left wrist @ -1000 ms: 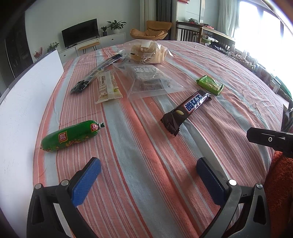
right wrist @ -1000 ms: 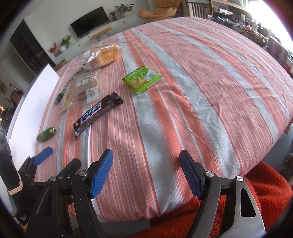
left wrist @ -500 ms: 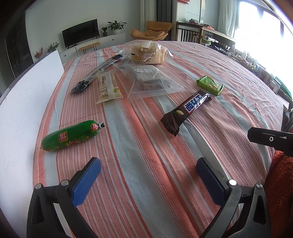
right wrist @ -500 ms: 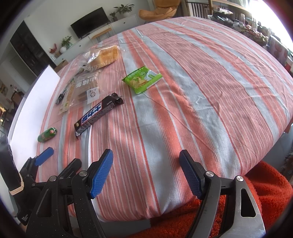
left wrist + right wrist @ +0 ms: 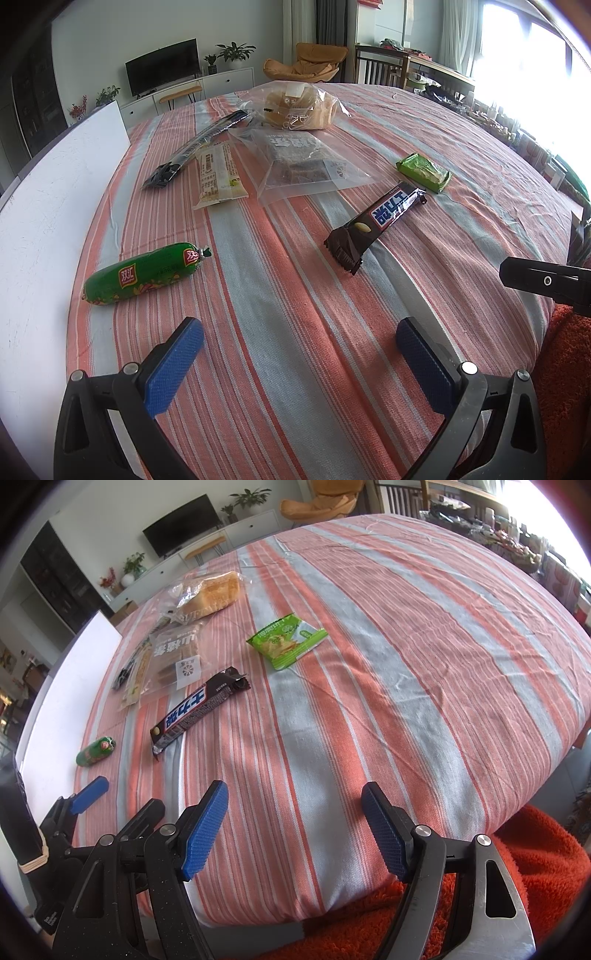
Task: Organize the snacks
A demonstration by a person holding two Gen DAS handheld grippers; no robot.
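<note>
Several snacks lie on the striped tablecloth (image 5: 280, 317). A green sausage (image 5: 142, 273) rests near the left edge, a dark chocolate bar (image 5: 380, 221) in the middle, a green chip packet (image 5: 424, 172) to its right. Farther back are a clear bag of dark squares (image 5: 301, 162), a pale bar (image 5: 218, 177), a long black stick pack (image 5: 195, 147) and bagged bread (image 5: 299, 107). My left gripper (image 5: 299, 354) hangs open over bare cloth near the front edge. My right gripper (image 5: 295, 827) is open too, over the cloth's front edge, with the chocolate bar (image 5: 199, 709) and chip packet (image 5: 286, 642) well ahead.
A white board (image 5: 40, 221) runs along the table's left side. An orange-red rug (image 5: 517, 886) lies below the front edge. Behind the table are a TV cabinet (image 5: 184, 88), plants and an orange chair (image 5: 306, 62). The right half of the cloth (image 5: 424, 627) holds nothing.
</note>
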